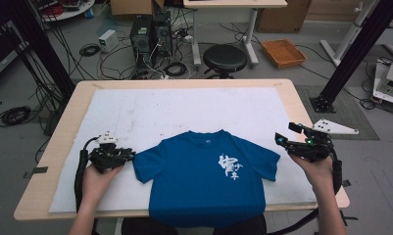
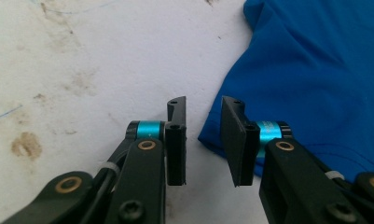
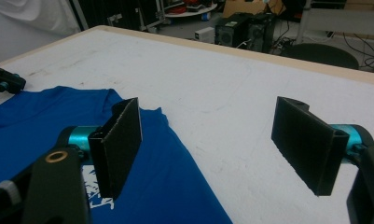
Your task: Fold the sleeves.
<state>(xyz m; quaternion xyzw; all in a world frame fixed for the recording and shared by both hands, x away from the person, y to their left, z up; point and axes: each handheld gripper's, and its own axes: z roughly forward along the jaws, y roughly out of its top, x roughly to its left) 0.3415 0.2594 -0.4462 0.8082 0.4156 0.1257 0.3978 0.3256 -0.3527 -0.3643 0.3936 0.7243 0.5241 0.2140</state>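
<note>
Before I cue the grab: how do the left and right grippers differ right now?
The left gripper has its jaws open only narrowly; the right gripper has them spread wide. The left sits right at the shirt's sleeve edge, low over the white mat; the right is held off the sleeve on its side, looking across the table from higher up. Both are open, hold nothing, and face the shirt from opposite sides.

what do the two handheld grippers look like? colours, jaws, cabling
Both grippers, left and right, have black linkage bodies with brass-coloured pivot pins and anodised cyan collars behind flat black rectangular pads. A thick black cable trails from the left one; another runs from the right. The right carries a grey triangular plate and small green lights. No sleeves cover the person's forearms.
</note>
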